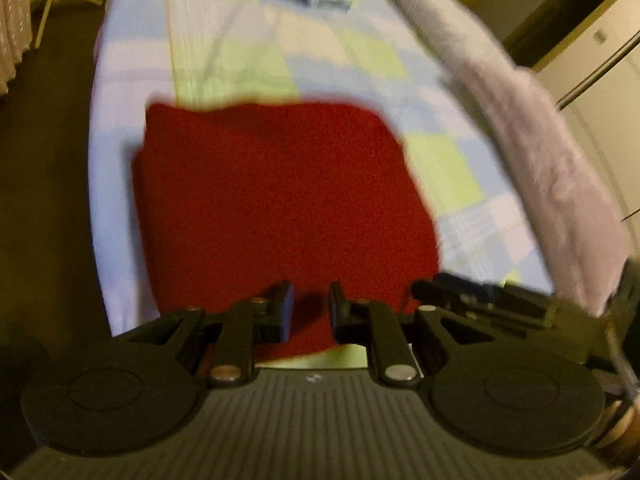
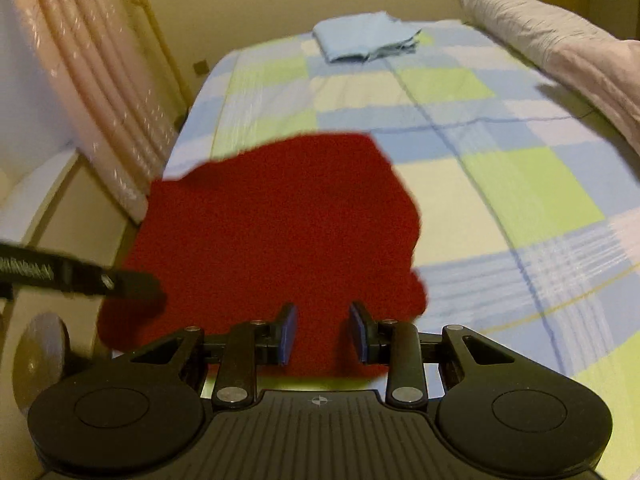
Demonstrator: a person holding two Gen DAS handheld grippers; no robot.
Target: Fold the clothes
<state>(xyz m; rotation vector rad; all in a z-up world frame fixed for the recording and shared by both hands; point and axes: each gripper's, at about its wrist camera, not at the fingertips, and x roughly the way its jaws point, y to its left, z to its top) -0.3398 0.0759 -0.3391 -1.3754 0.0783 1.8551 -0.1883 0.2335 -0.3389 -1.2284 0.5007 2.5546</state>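
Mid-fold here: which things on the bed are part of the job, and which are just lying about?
Part of the job:
- red cloth
- left gripper, fingers apart
- right gripper, fingers apart
- folded light blue garment, looks finished

Just lying about:
- checked bedsheet
- pale rolled quilt
- curtain

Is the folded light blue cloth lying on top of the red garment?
No, the light blue cloth lies at the far end of the checkered bed, well apart from the red garment.
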